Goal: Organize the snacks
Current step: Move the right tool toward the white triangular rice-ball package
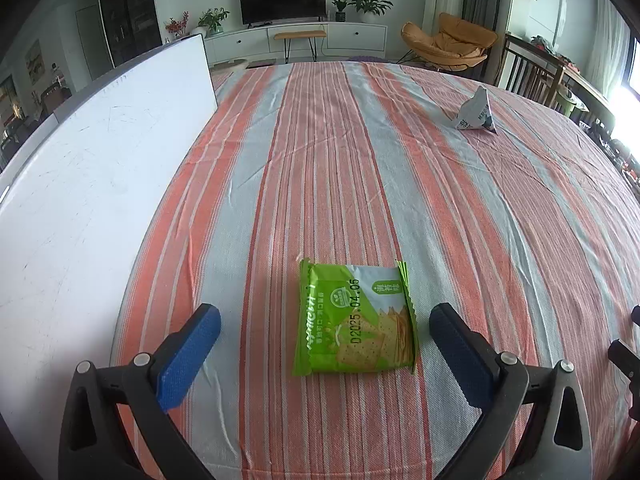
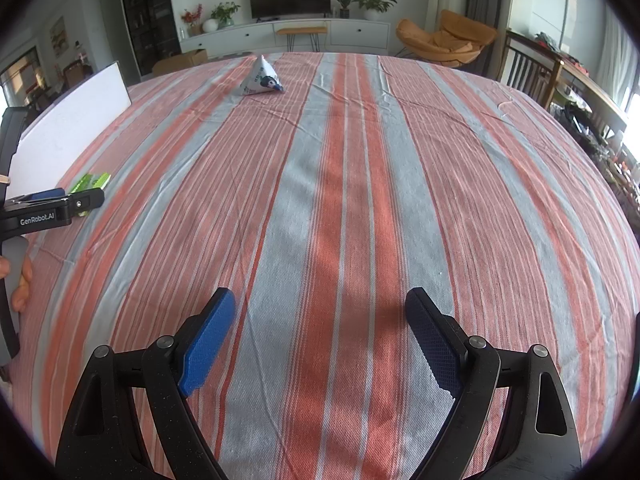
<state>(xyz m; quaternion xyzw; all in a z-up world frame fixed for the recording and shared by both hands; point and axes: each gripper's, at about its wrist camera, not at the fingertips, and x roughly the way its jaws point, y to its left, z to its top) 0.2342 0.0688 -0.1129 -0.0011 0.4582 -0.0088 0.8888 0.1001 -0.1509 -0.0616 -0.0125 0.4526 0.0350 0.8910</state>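
A green cracker packet (image 1: 356, 320) lies flat on the striped tablecloth (image 1: 320, 160). My left gripper (image 1: 325, 312) is open wide, its blue pads standing well clear of the packet on either side. From the right wrist view the same packet (image 2: 90, 182) shows as a green sliver behind the left gripper's black body. A white pyramid-shaped snack pouch (image 1: 476, 112) stands far off on the cloth, also seen in the right wrist view as the pouch (image 2: 262, 76). My right gripper (image 2: 320, 300) hangs open over bare cloth with nothing between its pads.
A white board (image 1: 92, 168) lies along the table's left side. A hand (image 2: 20, 280) holds the left gripper's handle at the left edge. Beyond the table are a TV unit, an orange lounge chair (image 1: 448, 44) and wooden chairs at the right.
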